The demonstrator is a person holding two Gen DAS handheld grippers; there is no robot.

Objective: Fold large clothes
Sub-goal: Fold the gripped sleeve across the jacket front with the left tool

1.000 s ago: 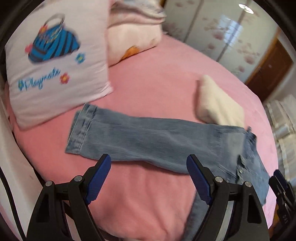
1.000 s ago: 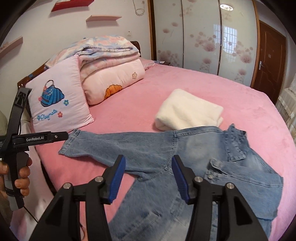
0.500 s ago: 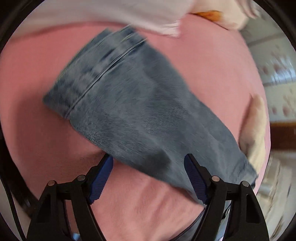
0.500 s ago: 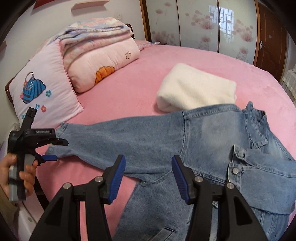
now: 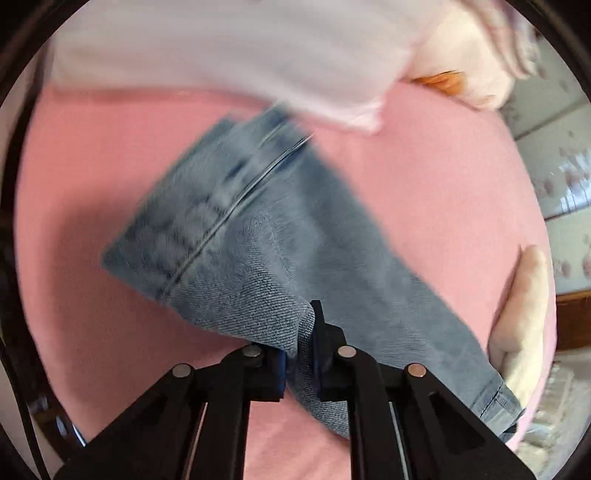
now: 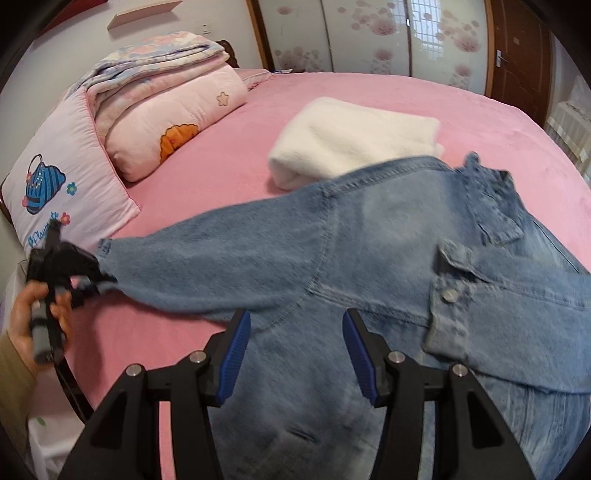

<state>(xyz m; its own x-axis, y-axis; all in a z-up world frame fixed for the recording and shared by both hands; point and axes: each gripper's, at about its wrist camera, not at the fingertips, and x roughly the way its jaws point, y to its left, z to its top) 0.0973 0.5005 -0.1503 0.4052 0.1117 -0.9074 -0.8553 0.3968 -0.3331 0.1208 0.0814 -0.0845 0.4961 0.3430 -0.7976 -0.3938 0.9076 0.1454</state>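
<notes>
A blue denim jacket [image 6: 388, 240] lies spread on the pink bed [image 6: 369, 88], one sleeve [image 5: 258, 240] stretched out to the left. My left gripper [image 5: 303, 332] is shut on a fold of that sleeve just behind the cuff [image 5: 177, 229]. The right wrist view shows this gripper [image 6: 99, 277] at the sleeve's end, held by a person's hand [image 6: 33, 317]. My right gripper [image 6: 295, 354] hovers open over the jacket's body near the armpit seam, with denim below the pads and nothing pinched.
A folded white fleece [image 6: 354, 136] lies behind the jacket's shoulder, touching it. A pink pillow with a handbag print [image 6: 66, 192] and stacked quilts [image 6: 166, 103] sit at the head of the bed. Wardrobe doors [image 6: 369, 33] stand behind.
My left gripper came down onto the sleeve near the cuff and shut on it. My right gripper sank closer to the jacket body, still open.
</notes>
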